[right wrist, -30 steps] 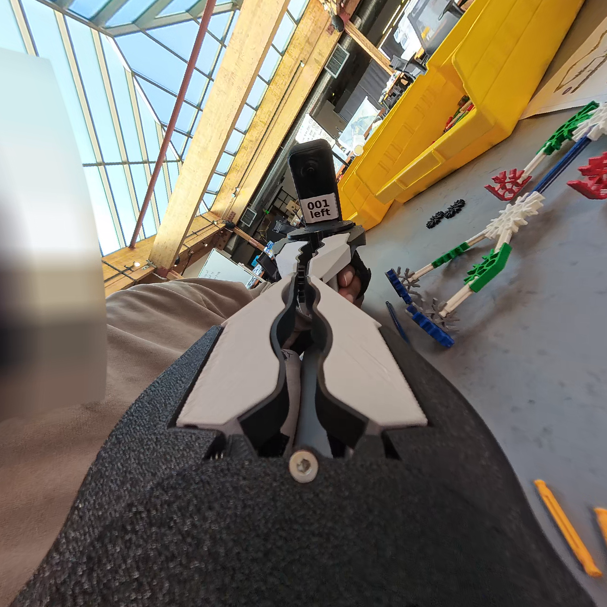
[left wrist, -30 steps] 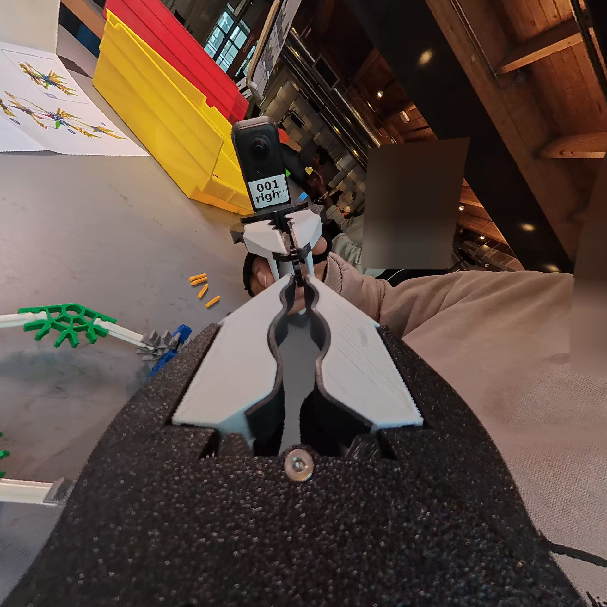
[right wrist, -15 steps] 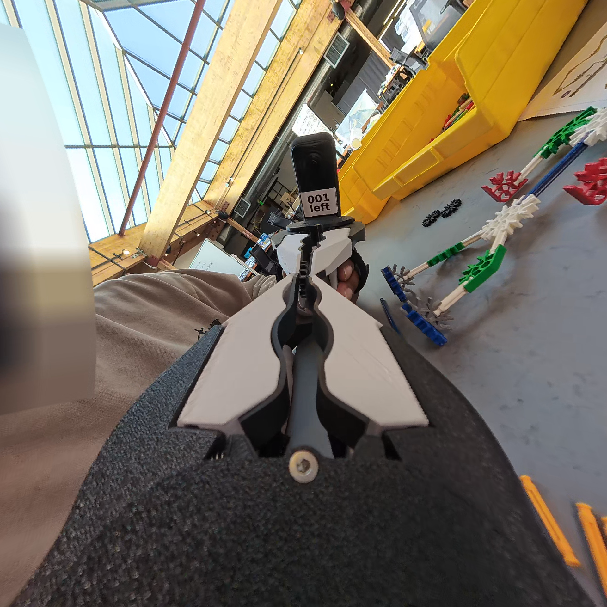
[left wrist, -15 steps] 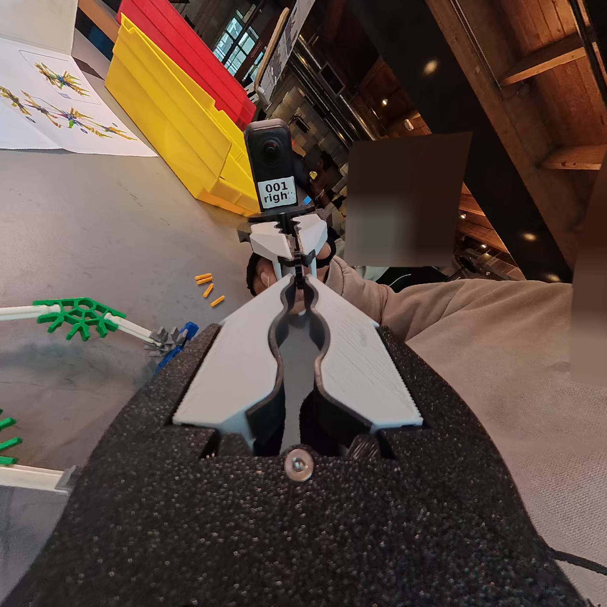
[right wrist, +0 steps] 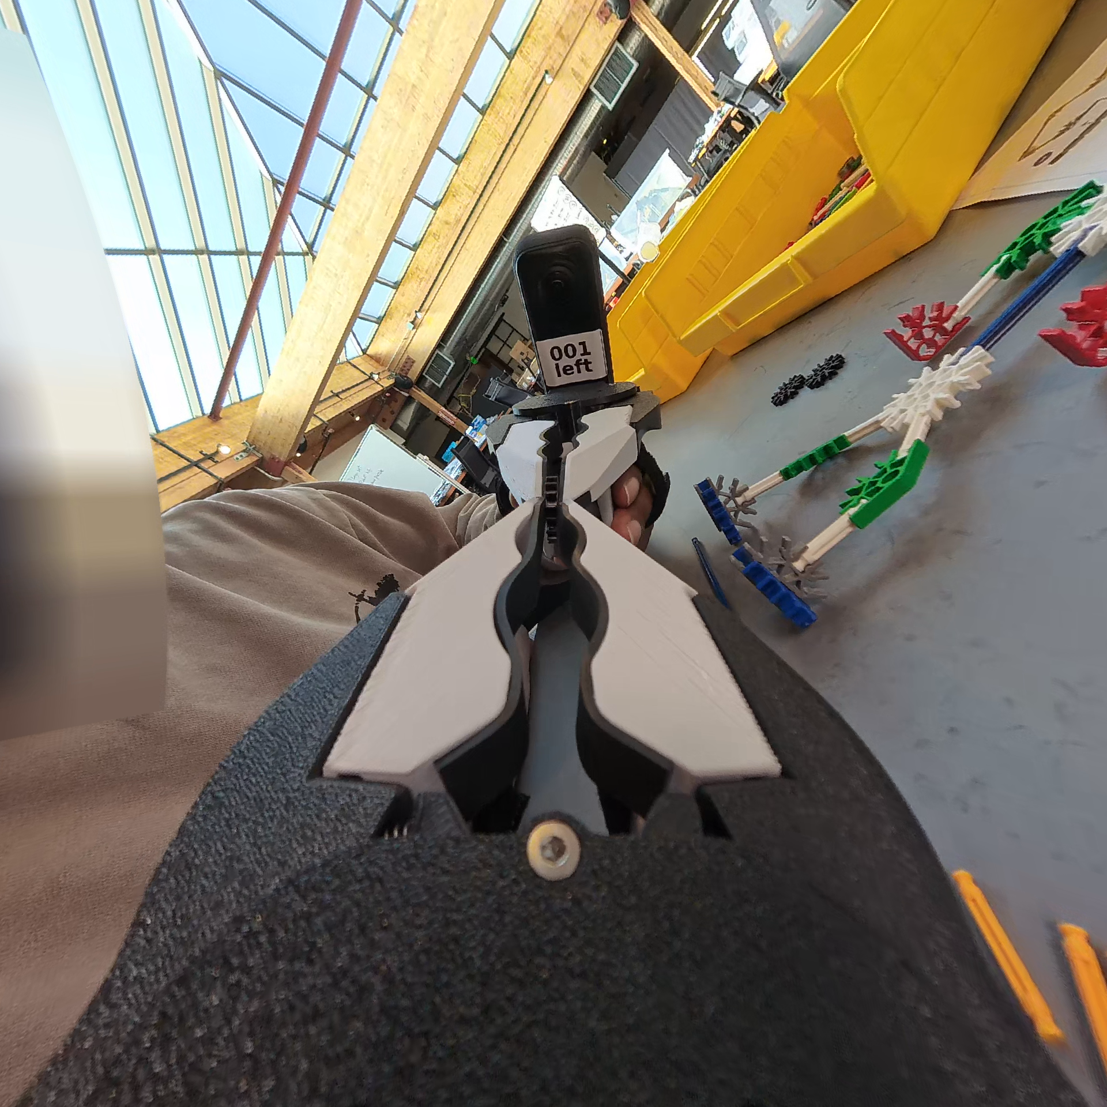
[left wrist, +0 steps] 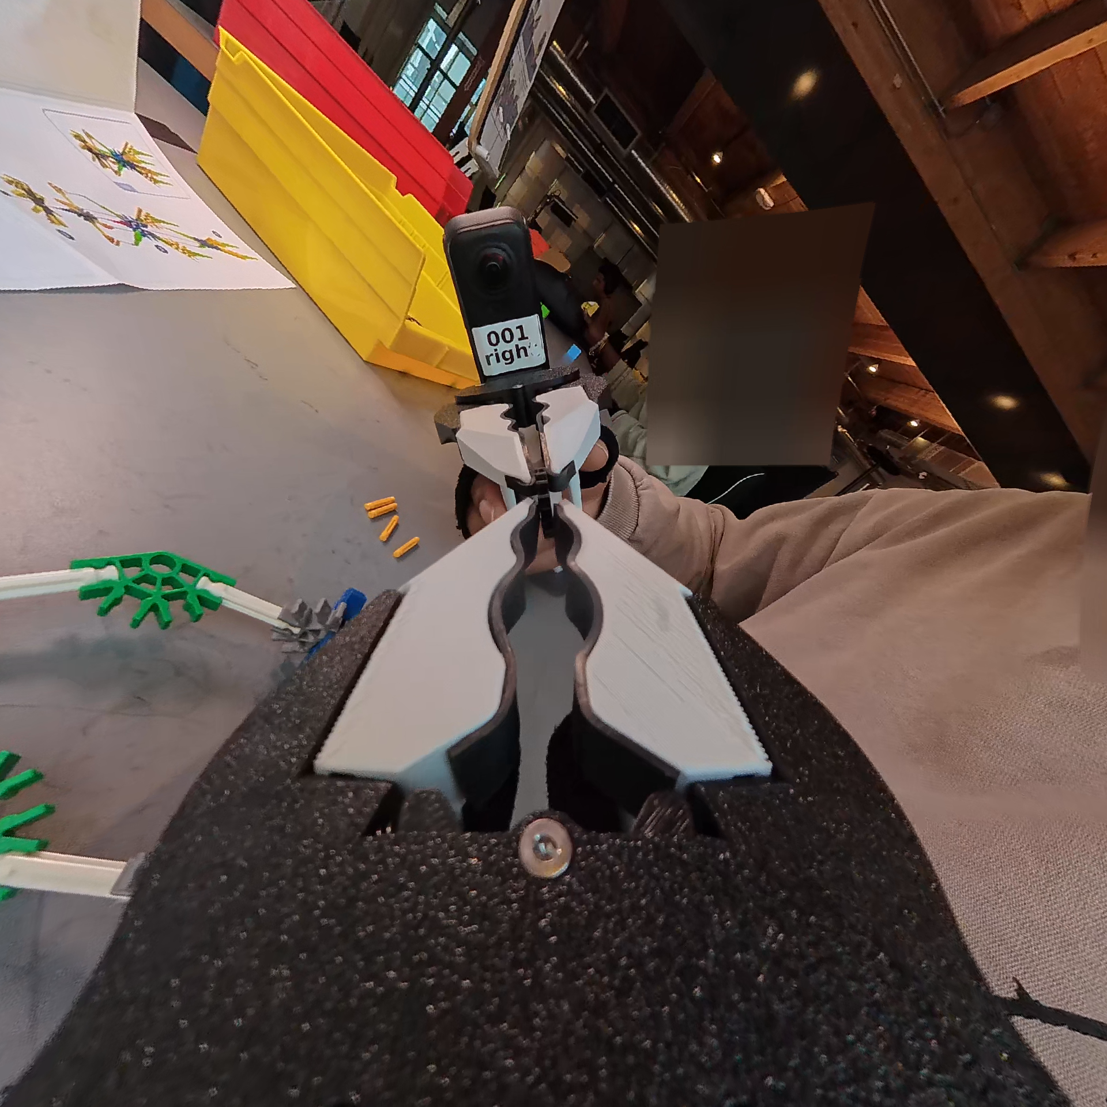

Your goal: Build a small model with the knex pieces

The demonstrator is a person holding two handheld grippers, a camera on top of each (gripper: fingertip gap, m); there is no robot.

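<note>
My two grippers are raised above the grey table and point at each other, tip to tip. In the left wrist view my left gripper is shut on a small black construction piece. The right gripper faces it and grips the other end of the same black part. In the right wrist view my right gripper is shut on the black piece, with the left gripper just beyond. I cannot tell whether it is one black part or two joined.
A rod-and-connector build lies on the table: a green connector, a white connector, blue connectors and red ones. Loose orange rods and black connectors lie nearby. Yellow bins, a red bin and a printed sheet stand behind. My left and right fingertips are right by each other.
Both grippers stay shut and tip to tip on the black piece. The pair has drifted slightly, so the table items have shifted a little in both views.
</note>
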